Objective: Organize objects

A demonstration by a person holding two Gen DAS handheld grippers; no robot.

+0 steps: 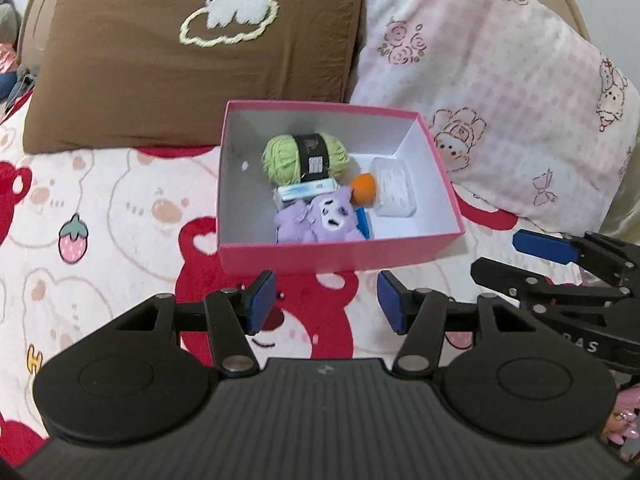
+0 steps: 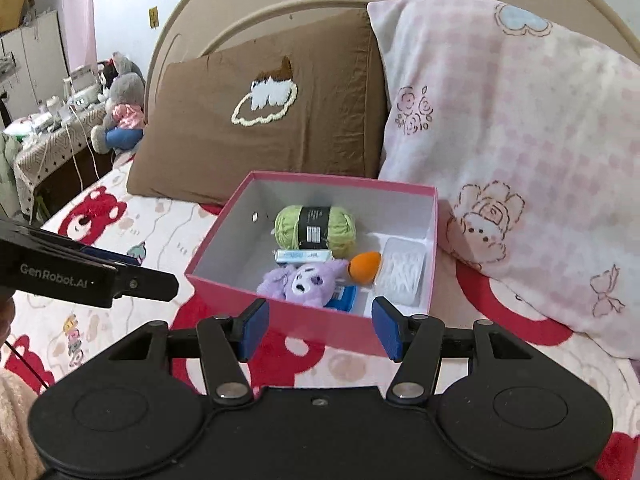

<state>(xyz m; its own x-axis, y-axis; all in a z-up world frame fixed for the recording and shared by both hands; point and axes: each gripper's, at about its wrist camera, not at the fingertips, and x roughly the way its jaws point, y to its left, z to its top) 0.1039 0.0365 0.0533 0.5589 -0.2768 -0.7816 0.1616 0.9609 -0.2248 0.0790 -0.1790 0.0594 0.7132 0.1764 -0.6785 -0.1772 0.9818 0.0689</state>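
Just past both sets of spread, empty jaws, a pink box [image 1: 320, 256] sits on the bed [image 1: 120, 208], pillows [image 1: 192, 60] behind it. Inside: green yarn [image 1: 280, 158], purple plush toy [image 1: 316, 220], orange egg [image 1: 362, 188], clear case [image 1: 394, 192].

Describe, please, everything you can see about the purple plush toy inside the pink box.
The purple plush toy is a small soft figure of fuzzy lilac fabric with a white face and dark eyes. It lies face up at the near side of the pink box, near the front wall. It rests partly over a blue item, with a white-and-blue packet just behind it and an orange egg-shaped object to its right. Neither gripper touches it.
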